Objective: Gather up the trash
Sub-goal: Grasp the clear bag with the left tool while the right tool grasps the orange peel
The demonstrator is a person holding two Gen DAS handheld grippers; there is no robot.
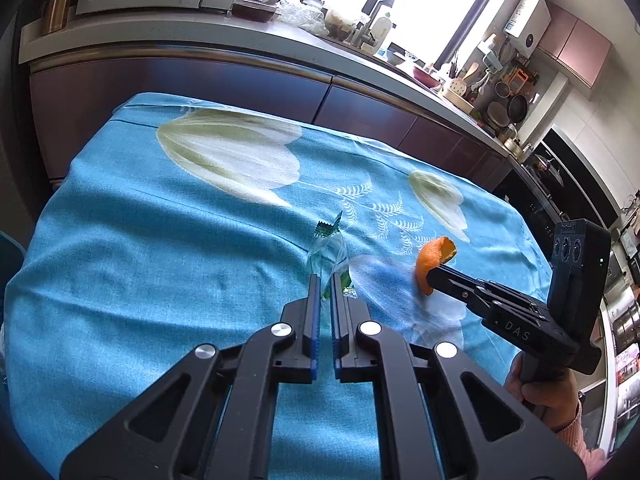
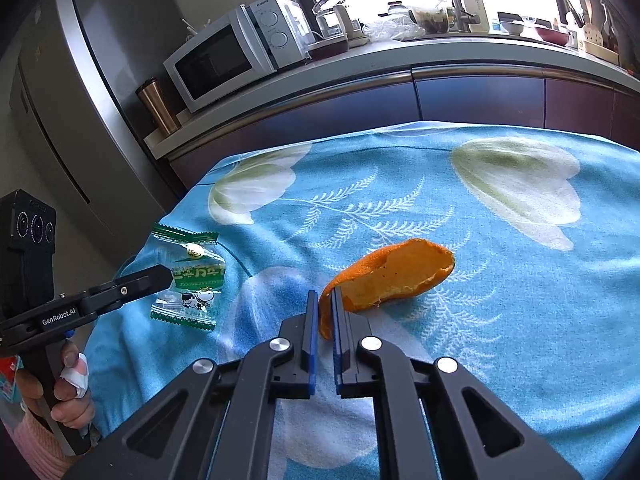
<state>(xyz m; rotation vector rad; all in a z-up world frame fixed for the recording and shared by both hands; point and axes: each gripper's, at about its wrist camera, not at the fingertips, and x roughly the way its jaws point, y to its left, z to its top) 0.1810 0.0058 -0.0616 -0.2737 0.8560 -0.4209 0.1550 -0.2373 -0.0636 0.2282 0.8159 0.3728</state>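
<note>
Left claw (image 1: 325, 280) clenched on the candy wrapper (image 1: 330, 254), right claw (image 2: 325, 300) clenched on the orange peel (image 2: 394, 274); lift both straight off the surface (image 2: 520, 320), keeping grips firm.

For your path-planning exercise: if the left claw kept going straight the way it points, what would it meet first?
Probably the tablecloth just past the wrapper it grips; depth is unclear.

Daylight is pouring in through the window (image 1: 420, 4) at the top of both frames, blowing that area out to plain white. The blue tablecloth (image 1: 160, 240) is showing bright and sharp, with soft shadows lying under the objects. Fisheye bending is curving the counter edge (image 2: 440, 68), and dark vignetting is closing in on the corners.
</note>
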